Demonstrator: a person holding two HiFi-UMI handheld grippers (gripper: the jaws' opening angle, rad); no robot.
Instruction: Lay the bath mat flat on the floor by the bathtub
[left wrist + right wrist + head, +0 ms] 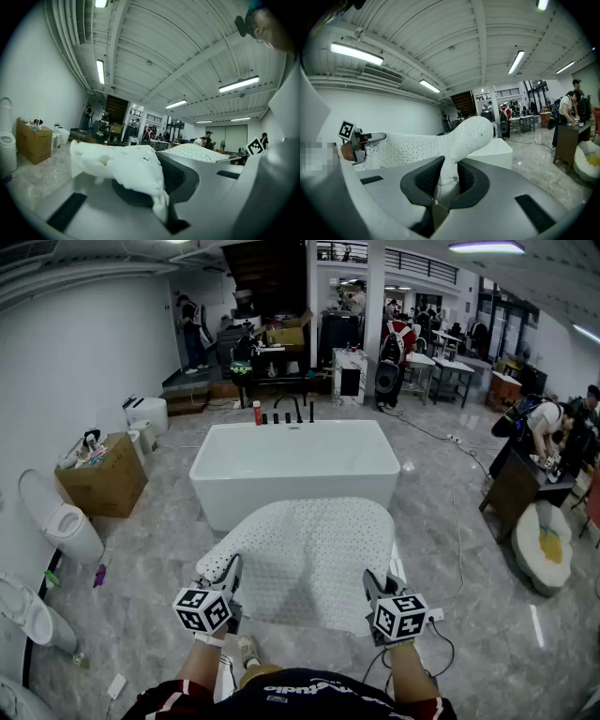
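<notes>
While in left claw (228,570) and right claw (372,583), bath mat (305,554) near bathtub (295,474)

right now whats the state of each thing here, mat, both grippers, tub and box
bath mat: held up by its two near corners, not yet flat on the floor
left gripper: shut on the bath mat's left corner
right gripper: shut on the bath mat's right corner
bathtub: standing on the floor, looks empty
cardboard box: open on top, things inside
</notes>
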